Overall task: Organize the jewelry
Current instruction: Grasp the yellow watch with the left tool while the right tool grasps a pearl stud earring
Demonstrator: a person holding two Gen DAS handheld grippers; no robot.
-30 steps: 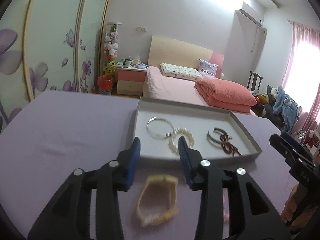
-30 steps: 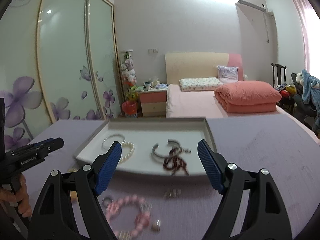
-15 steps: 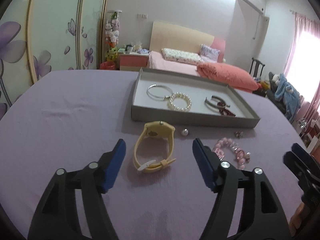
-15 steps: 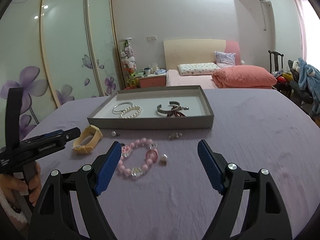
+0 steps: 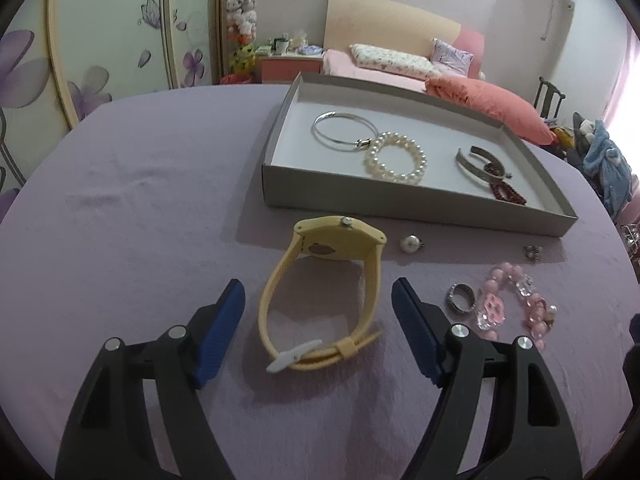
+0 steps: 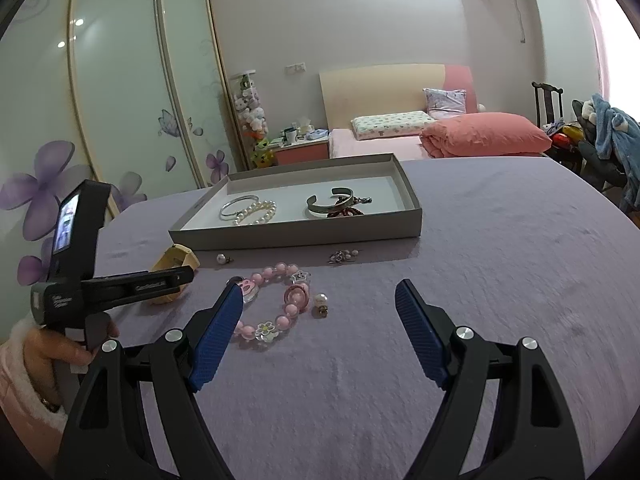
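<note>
A yellow wristwatch (image 5: pixel 340 236) lies buckled on the purple tablecloth, its strap loop between the blue pads of my left gripper (image 5: pixel 318 283). Those jaws are opening and the pads stand clear of the strap. Beyond it sits a grey tray (image 5: pixel 400 206) holding a silver bangle (image 5: pixel 344 132), a pearl bracelet (image 5: pixel 396 158) and a metal cuff (image 5: pixel 476 164) with dark red beads. My right gripper (image 6: pixel 319 286) is open and holds nothing. It hovers just behind a pink bead bracelet (image 6: pixel 276 300), whose left side reaches the tip of the left pad.
Loose on the cloth lie a pearl earring (image 5: pixel 410 243), a silver ring (image 5: pixel 462 298), a small charm (image 5: pixel 532 252) and another pearl stud (image 6: pixel 320 300). A hand in a pink sleeve (image 6: pixel 24 364) holds the left gripper. A bed and wardrobe stand behind the table.
The left gripper's jaws have spread wide and it has sunk and tipped down, so the watch now lies between them. The right gripper came closer to the pink bracelet, then held still.
</note>
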